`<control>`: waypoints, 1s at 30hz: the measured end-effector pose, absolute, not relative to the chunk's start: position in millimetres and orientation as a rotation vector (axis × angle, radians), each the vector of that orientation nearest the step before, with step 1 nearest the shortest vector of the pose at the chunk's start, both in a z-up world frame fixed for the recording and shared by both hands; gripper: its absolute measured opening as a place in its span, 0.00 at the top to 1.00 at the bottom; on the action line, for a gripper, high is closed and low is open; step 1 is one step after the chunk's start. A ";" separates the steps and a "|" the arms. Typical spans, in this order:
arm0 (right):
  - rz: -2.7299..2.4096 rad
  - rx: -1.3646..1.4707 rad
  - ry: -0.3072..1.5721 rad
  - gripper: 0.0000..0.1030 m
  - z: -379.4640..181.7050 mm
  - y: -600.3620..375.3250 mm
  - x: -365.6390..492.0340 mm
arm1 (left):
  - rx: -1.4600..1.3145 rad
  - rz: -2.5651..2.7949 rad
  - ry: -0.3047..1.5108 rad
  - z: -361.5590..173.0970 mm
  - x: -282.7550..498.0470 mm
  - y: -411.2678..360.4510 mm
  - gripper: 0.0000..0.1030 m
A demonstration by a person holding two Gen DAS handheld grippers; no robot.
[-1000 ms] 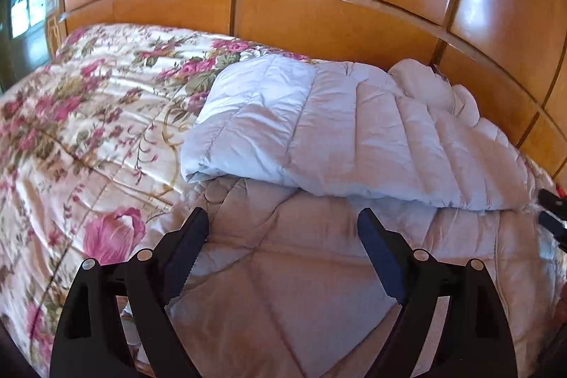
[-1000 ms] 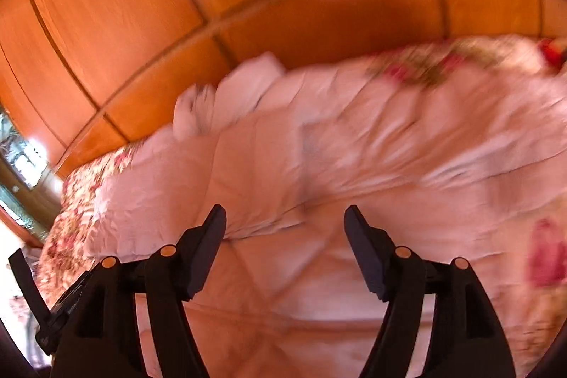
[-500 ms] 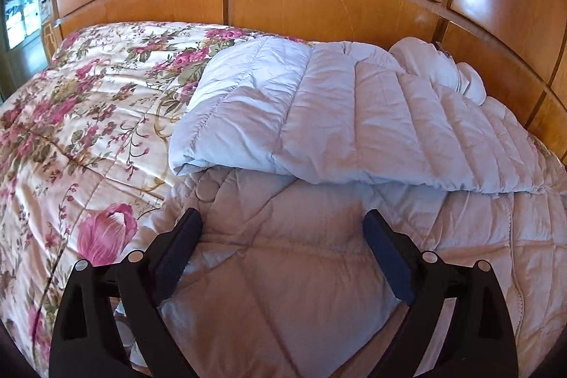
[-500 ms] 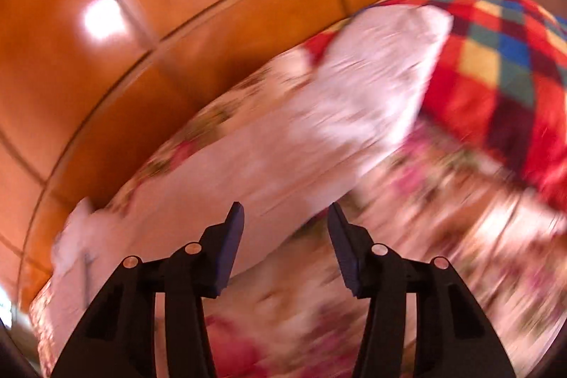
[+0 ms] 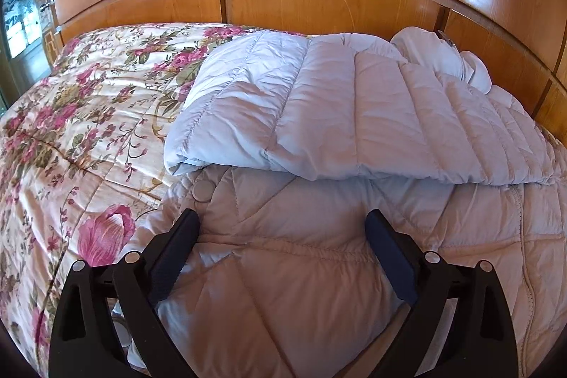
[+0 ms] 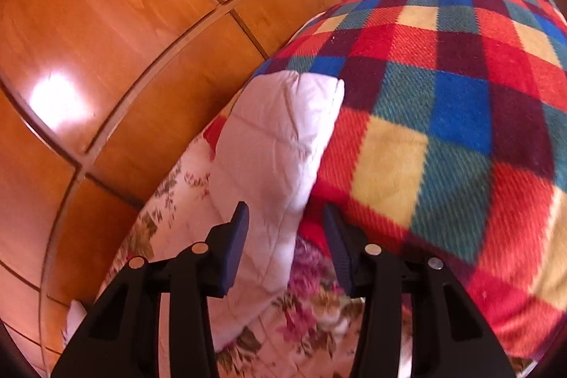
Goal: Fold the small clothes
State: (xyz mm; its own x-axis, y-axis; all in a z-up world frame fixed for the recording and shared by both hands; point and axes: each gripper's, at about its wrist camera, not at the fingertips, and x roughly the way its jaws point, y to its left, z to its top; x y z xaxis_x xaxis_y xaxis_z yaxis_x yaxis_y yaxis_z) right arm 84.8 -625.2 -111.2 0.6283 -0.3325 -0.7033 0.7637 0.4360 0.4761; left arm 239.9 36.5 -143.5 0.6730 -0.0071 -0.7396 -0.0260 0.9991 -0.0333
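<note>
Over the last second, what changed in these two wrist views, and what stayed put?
The right gripper swung off the jacket's middle to its end beside the plaid blanket; its jaws are closing, gripping nothing yet. The left gripper opened slightly wider. The folded jacket kept its place.

Both the left gripper (image 5: 281, 238) and the right gripper (image 6: 285, 234) are glossy black plastic frames with silver round rivets and dark blue ribbed pads (image 5: 173, 254) at lower frame.

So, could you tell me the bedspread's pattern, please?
Pink floral on cream bedspread, clearest in left wrist view.
</note>
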 end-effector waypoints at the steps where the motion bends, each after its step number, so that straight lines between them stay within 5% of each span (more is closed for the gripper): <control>1: -0.728 0.864 0.564 0.66 -110.2 -626.7 86.8 | -0.042 0.011 0.832 -143.5 239.8 36.3 0.09; 5: -0.734 0.836 0.618 0.93 -111.0 -636.3 97.8 | -0.058 0.002 0.829 -144.8 240.2 38.0 0.08; 18: -0.590 0.737 0.558 0.95 -57.0 -568.5 115.9 | -0.078 -0.013 0.827 -145.7 240.5 40.4 0.08; 30: -0.265 0.457 0.530 0.96 27.4 -388.0 184.5 | -0.112 -0.033 0.816 -144.7 238.7 44.4 0.07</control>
